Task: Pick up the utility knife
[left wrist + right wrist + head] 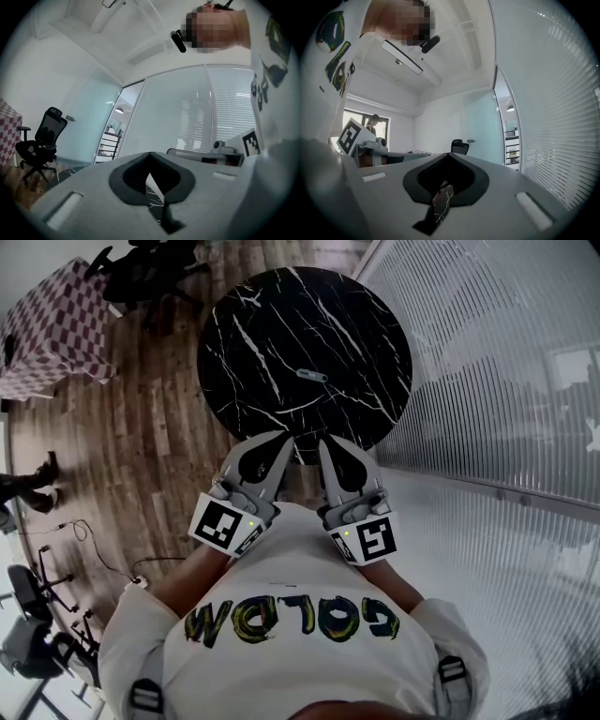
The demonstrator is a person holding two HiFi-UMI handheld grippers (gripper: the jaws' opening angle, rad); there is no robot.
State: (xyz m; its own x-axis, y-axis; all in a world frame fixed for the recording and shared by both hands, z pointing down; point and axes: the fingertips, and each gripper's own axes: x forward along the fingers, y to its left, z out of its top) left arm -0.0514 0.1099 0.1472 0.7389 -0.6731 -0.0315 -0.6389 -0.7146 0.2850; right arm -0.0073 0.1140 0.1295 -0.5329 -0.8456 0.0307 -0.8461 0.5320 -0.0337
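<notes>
The utility knife [312,376], a small grey bar, lies flat near the middle of the round black marble table [253,324]. Both grippers are held side by side in front of my chest, pointing level toward the table's near edge. The left gripper [284,439] has its jaws together with nothing between them, and its tip [150,154] shows closed in the left gripper view. The right gripper [327,442] is likewise shut and empty, its tip [449,155] meeting in the right gripper view. The two tips reach just over the table's near rim, well short of the knife.
A glass wall with blinds [487,362] runs close along the table's right side. On the wooden floor to the left stand a table with a checkered cloth [52,329] and a black office chair [141,273]. Cables and another chair [28,596] sit at lower left.
</notes>
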